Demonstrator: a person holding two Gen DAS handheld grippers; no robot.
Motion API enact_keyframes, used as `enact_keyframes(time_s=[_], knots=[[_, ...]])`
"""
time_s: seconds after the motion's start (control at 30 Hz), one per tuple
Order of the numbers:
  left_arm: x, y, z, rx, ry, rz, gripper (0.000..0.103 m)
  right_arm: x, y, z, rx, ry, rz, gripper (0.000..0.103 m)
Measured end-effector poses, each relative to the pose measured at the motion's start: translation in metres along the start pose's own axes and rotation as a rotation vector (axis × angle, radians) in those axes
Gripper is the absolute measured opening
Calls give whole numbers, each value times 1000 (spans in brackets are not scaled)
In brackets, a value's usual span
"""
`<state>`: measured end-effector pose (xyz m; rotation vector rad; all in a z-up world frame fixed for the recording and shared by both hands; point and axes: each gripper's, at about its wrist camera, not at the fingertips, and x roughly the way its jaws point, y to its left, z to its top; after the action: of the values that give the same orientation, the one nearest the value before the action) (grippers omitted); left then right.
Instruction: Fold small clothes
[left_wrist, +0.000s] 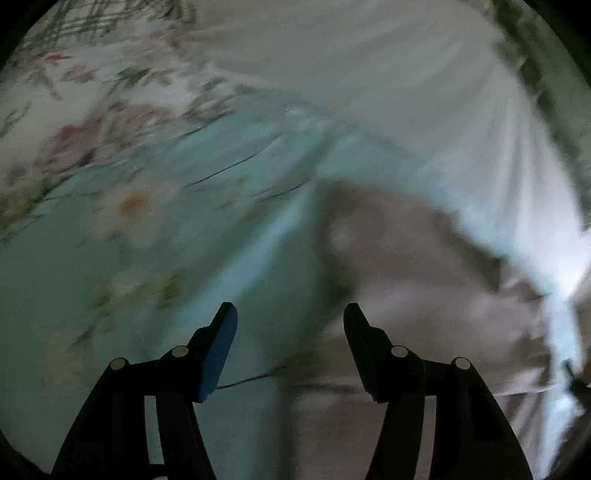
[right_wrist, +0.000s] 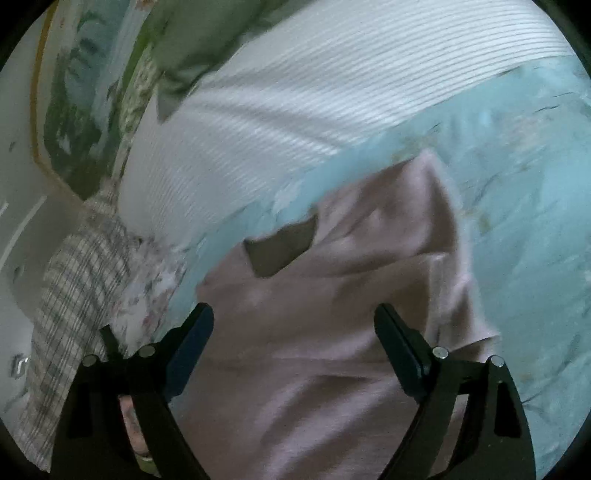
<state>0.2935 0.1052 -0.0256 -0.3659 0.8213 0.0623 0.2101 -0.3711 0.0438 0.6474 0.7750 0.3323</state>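
Lying between the right gripper's parted jaws: pink garment.

One pink garment lies on one light-blue floral bedspread. One white ribbed pillow lies beyond, one plaid cloth at the edge. Two grippers are up, two fingers each, four in all.

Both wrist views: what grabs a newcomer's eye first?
The pink garment fills the right wrist view's centre, spread on the light blue floral bedsheet, with the open right tongs over it. In the left view, the open left tongs straddle its edge. A white ribbed pillow lies beyond.
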Motion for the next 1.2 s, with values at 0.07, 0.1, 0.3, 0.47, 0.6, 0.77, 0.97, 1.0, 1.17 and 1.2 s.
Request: enact_keyframes(time_s=[0.07,0.1,0.3,0.47,0.6,0.77,0.97,1.0,1.17,1.2], knots=[[3,-16,7,17,19,-91,60,3,-8,6,10,8,-11,69],[8,-26,11,31,32,-118,60,6,-11,8,10,20,-12,67],[66,-39,15,90,145,17,58,62,-28,11,-67,174,-206,55],[71,-23,13,81,125,26,60,51,-60,22,12,104,-330,23],[49,-25,2,97,136,57,60,23,-51,17,9,76,-314,30],[3,-8,-33,63,155,-10,60,-24,-35,-16,-47,79,-273,59],[-63,16,-95,77,203,-42,64,-69,-30,-66,-75,133,-233,59],[-74,21,-111,84,229,-51,64,-75,-31,-74,-78,140,-235,59],[-116,36,-167,111,278,-89,66,-108,-43,-111,-57,177,-245,60],[-126,36,-178,137,282,-86,66,-115,-45,-118,-55,188,-245,60]])
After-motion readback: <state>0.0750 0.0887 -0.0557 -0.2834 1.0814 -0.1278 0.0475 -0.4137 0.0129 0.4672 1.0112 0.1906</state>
